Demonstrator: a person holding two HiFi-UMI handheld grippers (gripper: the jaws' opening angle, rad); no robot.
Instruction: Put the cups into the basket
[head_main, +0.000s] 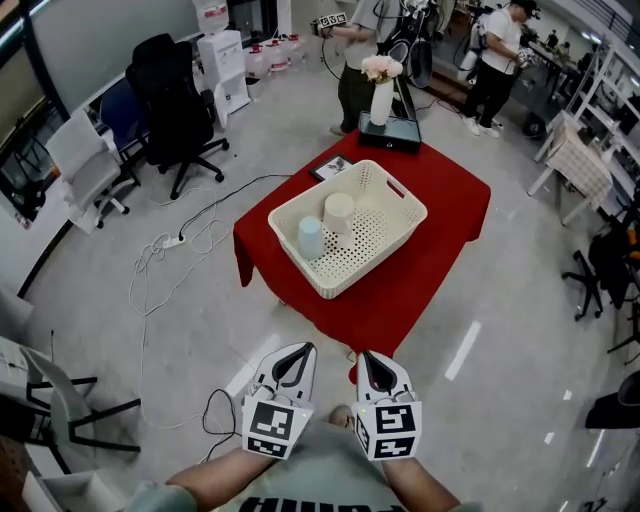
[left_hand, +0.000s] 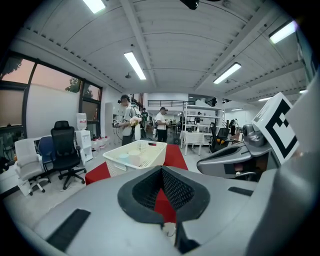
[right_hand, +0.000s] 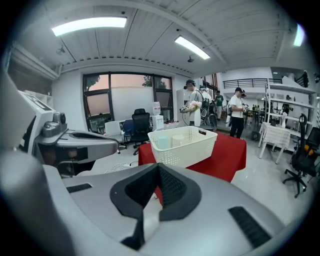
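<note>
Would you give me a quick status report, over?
Left gripper and right gripper: jaws shut, empty, short of the table. Blue cup and white cup standing in basket. Nothing in the way.

Cream perforated plastic basket (head_main: 318, 187): rectangular, open-topped, with a handle slot in its far short wall. It sits askew at the centre of the frame on the red-covered desk (head_main: 445, 215).
Pale blue cup (head_main: 311, 238): standing inside the basket, near its left corner.
White cup (head_main: 339, 215): standing inside the basket, just beside the blue one, up and to its right.
</note>
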